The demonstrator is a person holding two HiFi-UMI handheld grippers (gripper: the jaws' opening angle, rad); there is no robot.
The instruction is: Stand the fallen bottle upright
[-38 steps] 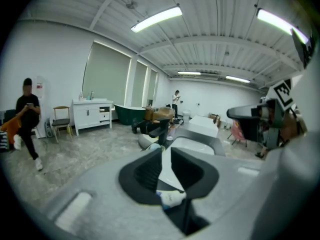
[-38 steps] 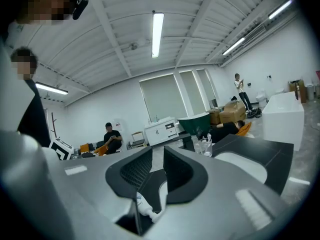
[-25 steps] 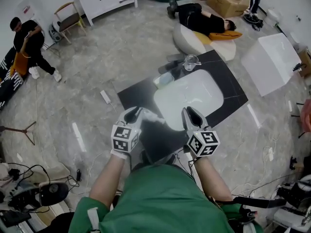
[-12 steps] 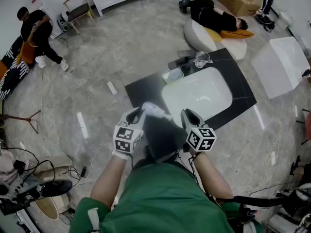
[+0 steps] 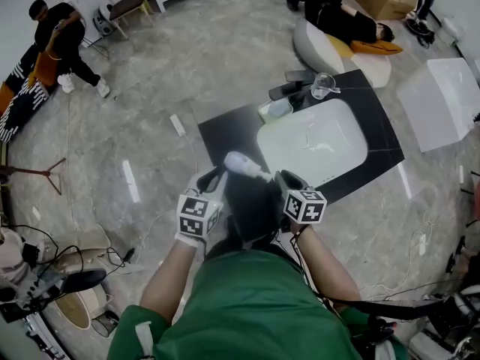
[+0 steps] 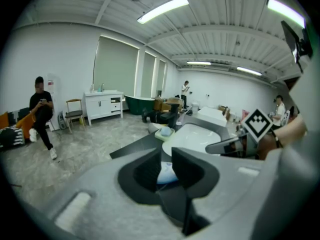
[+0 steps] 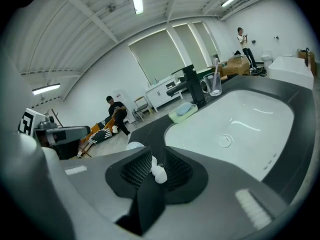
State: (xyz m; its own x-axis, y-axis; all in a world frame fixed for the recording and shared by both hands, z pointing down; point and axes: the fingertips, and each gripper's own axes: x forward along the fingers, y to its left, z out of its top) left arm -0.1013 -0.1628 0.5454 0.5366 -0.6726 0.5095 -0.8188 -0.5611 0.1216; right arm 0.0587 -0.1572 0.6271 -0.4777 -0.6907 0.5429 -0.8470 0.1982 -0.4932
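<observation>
The white bottle point(image 5: 241, 163) lies on its side over the near edge of the dark worktop point(image 5: 225, 130), just beside the sink point(image 5: 319, 145). I cannot tell if it touches the worktop.

The left gripper point(image 5: 216, 177) has its jaws partly closed on the fat end. The right gripper point(image 5: 283, 180) has its jaws nearly together, pinching the thin top.

To do this well, I think the thin end should go up slowly while the fat end goes down. The bottom should sit flat on the worktop, away from the sink, before letting go.

The sink is empty. The little dish point(image 7: 176, 115) holds a blue soap point(image 7: 185, 108). The glass cup point(image 7: 212, 85) holds a thin stick.
</observation>
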